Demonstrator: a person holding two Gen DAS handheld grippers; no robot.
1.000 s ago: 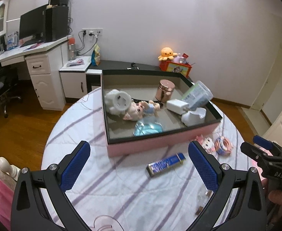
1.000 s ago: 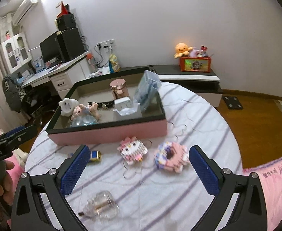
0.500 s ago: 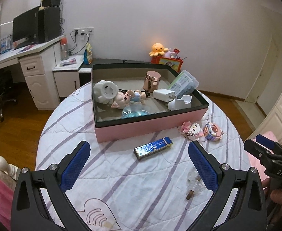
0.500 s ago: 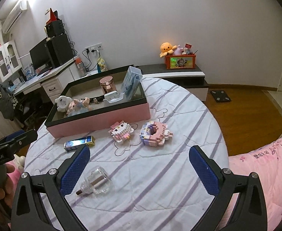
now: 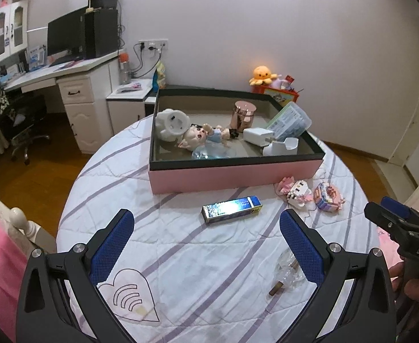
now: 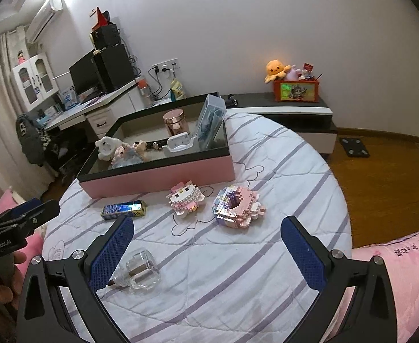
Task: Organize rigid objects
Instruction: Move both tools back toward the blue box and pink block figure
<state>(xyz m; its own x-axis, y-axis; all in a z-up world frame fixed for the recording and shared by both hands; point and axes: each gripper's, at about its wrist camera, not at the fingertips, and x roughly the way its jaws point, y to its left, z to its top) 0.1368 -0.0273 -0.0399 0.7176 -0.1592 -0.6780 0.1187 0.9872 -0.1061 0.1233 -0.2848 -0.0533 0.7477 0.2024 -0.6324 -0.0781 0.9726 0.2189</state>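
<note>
**Box part-filled, four things left on the bed**

A bedroom with a white desk and a monitor [image 5: 66, 35] in the corner holds a round bed [image 6: 281, 171] under a white, purple-striped cover, and on it sits a shallow pink box [image 5: 235, 175] with a dark rim.

The box already carries a good share of the load: a white plush toy [image 5: 171, 124], a small doll [image 5: 202, 138] lying beside it, a copper-coloured tin [image 5: 243, 115], a white charger block [image 5: 259, 135], a white holder [image 5: 281, 147] at the near right and a clear plastic case [image 5: 289, 123] leaning on the right wall.

Four items lie outside it on the cover. A blue and silver pack [image 5: 231, 209] rests just in front of the pink wall. To its right are a pink brick-built cat figure [image 6: 185, 198] and a brick-built ring [image 6: 236, 207], side by side. Nearest the camera lies a clear glass bottle [image 6: 138, 270], on its side.

The left gripper [image 5: 206, 250] hangs over the near part of the cover with its jaws wide apart and nothing between them. The right gripper [image 6: 206, 250] is likewise spread and empty, its left pad just beside the bottle.

By my reading the sorting is a little past halfway: six things are in, four are left, and no pickup is under way.
</note>
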